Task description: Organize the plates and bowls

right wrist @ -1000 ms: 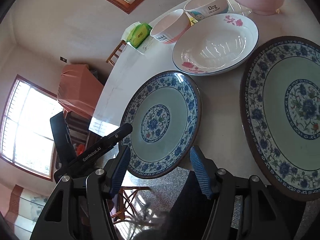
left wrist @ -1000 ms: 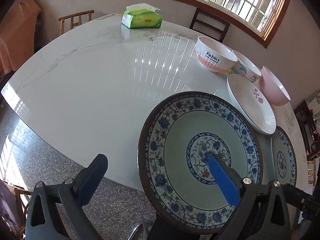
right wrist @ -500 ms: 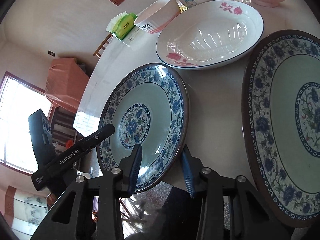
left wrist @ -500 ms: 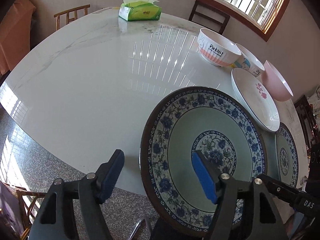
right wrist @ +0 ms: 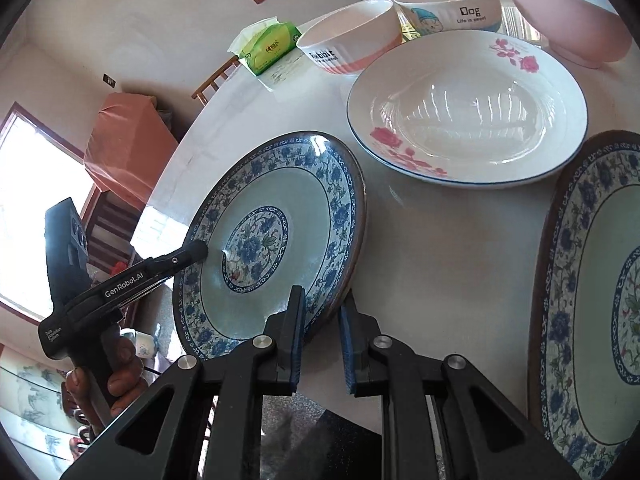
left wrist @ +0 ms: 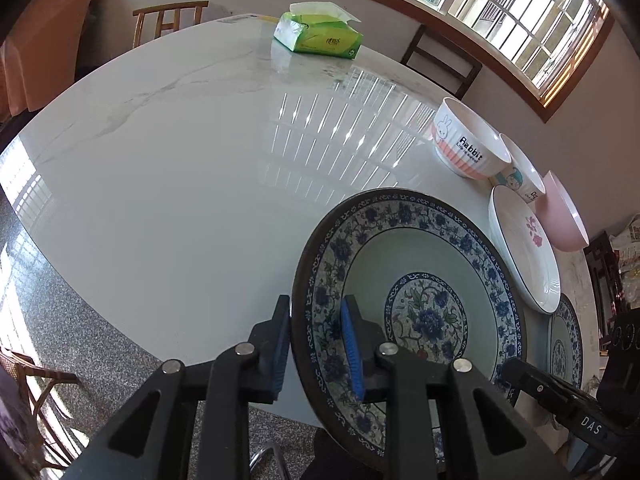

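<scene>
A blue-and-white floral plate (left wrist: 416, 280) is at the table's near edge, and both grippers grip its rim. My left gripper (left wrist: 316, 344) is shut on its left rim. My right gripper (right wrist: 322, 332) is shut on its right rim in the right wrist view, where the plate (right wrist: 276, 236) is tilted up. A second blue floral plate (right wrist: 592, 288) lies to the right. A white plate with pink flowers (right wrist: 468, 108) lies behind. A Rabbit bowl (left wrist: 468, 144), a Dog bowl (right wrist: 448, 8) and a pink bowl (right wrist: 568, 12) stand at the back.
A green tissue pack (left wrist: 320, 36) sits at the far side of the white marble table (left wrist: 180, 168). Wooden chairs (left wrist: 168, 20) stand around the table. The table edge and granite floor (left wrist: 60, 320) lie just below the grippers.
Both grippers have closed from wide open onto opposite rims of the blue floral plate, and the plate now tilts up.
</scene>
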Available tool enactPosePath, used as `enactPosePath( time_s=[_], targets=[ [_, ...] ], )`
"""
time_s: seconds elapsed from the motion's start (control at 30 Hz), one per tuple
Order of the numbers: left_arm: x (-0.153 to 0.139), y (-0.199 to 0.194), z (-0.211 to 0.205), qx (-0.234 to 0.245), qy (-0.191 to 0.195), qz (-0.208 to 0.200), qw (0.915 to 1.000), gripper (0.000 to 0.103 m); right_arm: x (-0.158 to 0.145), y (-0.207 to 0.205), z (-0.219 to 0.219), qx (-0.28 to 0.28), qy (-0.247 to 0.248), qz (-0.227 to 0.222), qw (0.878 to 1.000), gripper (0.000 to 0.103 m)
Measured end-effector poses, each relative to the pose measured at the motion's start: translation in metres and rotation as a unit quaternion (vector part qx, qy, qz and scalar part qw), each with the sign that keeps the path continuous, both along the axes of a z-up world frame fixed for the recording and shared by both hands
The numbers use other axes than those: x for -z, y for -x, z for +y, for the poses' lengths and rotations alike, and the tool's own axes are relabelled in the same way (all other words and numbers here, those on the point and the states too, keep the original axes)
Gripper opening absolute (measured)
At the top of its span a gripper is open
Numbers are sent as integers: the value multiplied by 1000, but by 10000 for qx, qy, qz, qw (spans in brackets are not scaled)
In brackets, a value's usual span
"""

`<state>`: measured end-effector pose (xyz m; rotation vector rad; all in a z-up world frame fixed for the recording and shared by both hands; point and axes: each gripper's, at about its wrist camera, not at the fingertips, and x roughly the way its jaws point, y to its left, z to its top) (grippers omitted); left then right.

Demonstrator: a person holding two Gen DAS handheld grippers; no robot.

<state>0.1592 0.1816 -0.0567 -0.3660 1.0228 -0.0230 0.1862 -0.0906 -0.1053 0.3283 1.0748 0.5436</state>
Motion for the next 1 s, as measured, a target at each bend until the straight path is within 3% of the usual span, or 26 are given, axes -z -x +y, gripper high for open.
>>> enactPosePath(
  time_s=[0.4,0.67,0.77,0.83,0.87,1.0],
  targets=[
    [-2,-14,26,-386,-65,-74,9992,24,-6,-19,30,-139,190,-216,9995,17],
    [1,-16,28,-489,-189,-149,9985,25,2,-22,36,-172,208,-111,9996,18],
    [-2,-13,25,-667,-588,-271,9957,36,0,-20,36,-215,297,-182,9992,20],
    [-7,-7,25,-840,-882,-331,9920,60,-7,-14,32,-171,392,-403,9983,23],
    [-9,-4,26,-970,-992,-333,9898,66,-12,-10,29,-144,428,-539,9975,23],
    [-24,20,29,-1043,-778,-815,9881,68,-38,14,2,-163,95,-896,9958,30]
  ],
)
